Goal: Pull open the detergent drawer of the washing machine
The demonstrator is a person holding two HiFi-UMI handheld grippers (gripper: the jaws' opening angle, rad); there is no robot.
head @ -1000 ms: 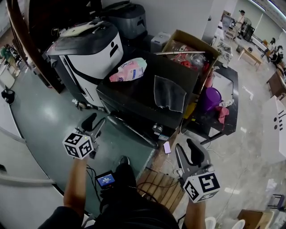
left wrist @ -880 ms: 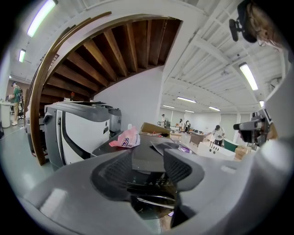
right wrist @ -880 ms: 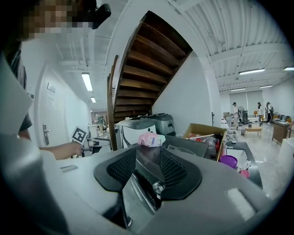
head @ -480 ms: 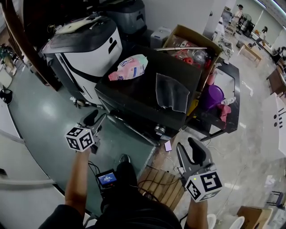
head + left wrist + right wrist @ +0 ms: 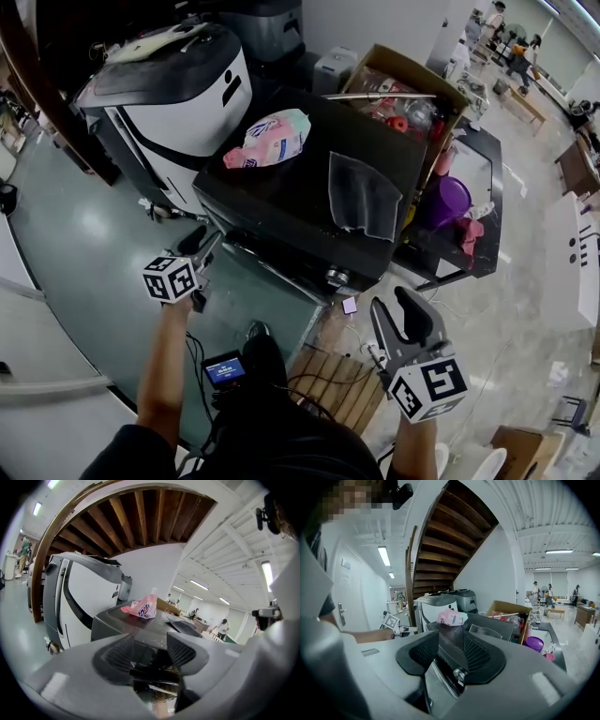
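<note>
The dark washing machine (image 5: 281,192) stands in the middle, and its front control strip (image 5: 267,258) with a round knob (image 5: 336,277) faces me. I cannot make out the detergent drawer's outline on that strip. A pink detergent pouch (image 5: 267,139) and a grey cloth (image 5: 364,197) lie on top. My left gripper (image 5: 208,242) hangs shut and empty just off the machine's front left corner. The left gripper view looks past the left gripper (image 5: 149,651) at the washing machine (image 5: 112,625). My right gripper (image 5: 405,305) is shut and empty, lower and further back at the front right.
A white-and-black appliance (image 5: 178,94) stands left of the washer. Behind on the right are a cardboard box (image 5: 403,94) of items and a purple bowl (image 5: 448,202). A wooden pallet (image 5: 342,384), cables and a small screen device (image 5: 223,368) lie at my feet.
My left gripper has moved down and in towards the washer's front left corner. The right gripper has shifted only a little.
</note>
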